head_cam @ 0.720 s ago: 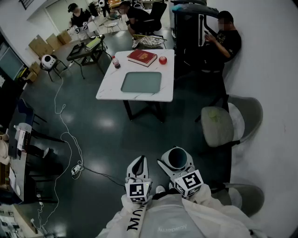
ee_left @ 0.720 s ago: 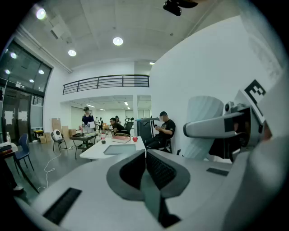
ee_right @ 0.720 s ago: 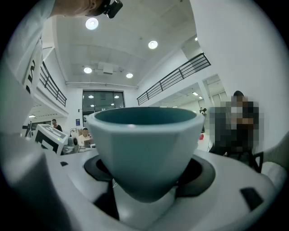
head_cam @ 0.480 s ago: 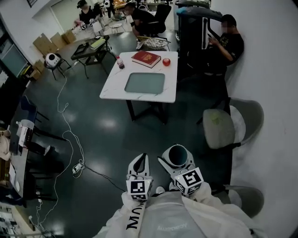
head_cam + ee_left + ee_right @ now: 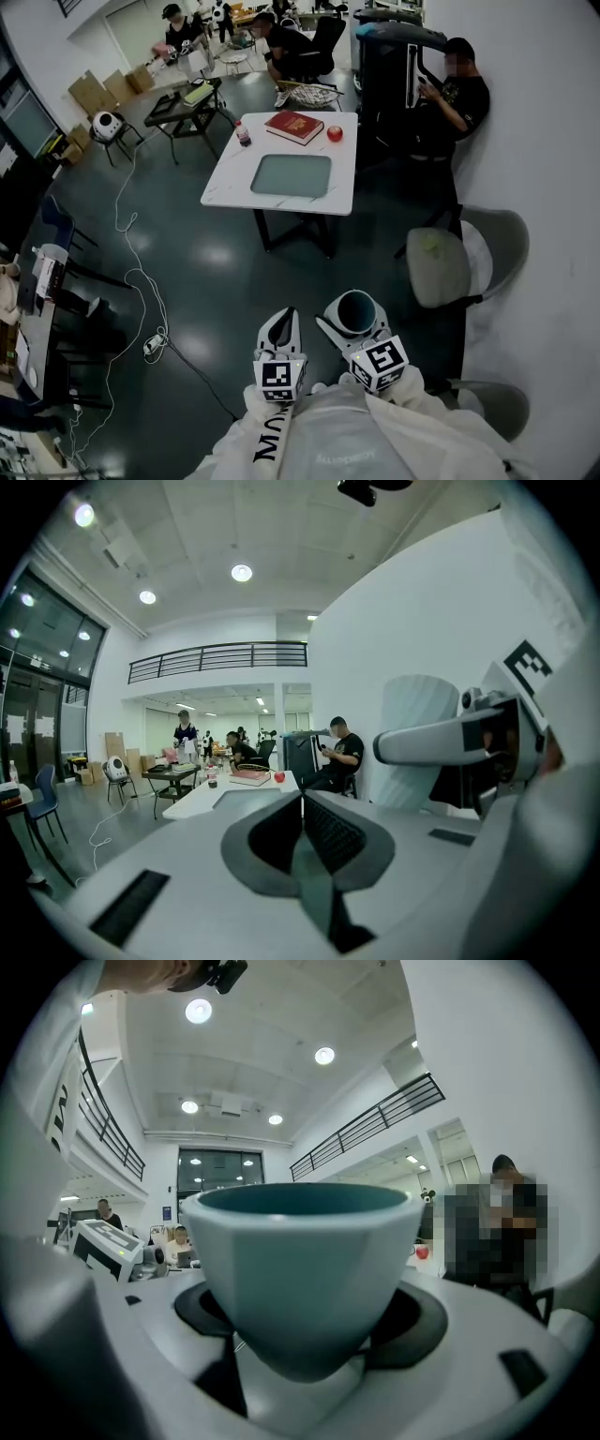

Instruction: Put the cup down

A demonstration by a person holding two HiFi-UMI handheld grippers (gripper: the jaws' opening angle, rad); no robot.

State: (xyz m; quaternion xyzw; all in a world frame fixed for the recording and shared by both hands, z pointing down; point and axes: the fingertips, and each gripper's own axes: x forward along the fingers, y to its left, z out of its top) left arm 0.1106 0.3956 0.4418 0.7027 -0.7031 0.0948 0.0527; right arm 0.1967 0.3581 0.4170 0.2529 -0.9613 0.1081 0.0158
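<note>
Edged slightly nearer the white tabletop [image 5: 228,173] since earlier, still well apart from it. Carrying teal cup [image 5: 305,1269] upright, pinched in right gripper [image 5: 356,323]. Keeping left gripper [image 5: 302,803] pressed together, empty; confirmed only by left gripper view.

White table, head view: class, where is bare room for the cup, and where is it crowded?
Free: the white table's left strip and its near edge, bordering the grey panel. Crowded: far edge, with bottle, red book, apple.
</note>
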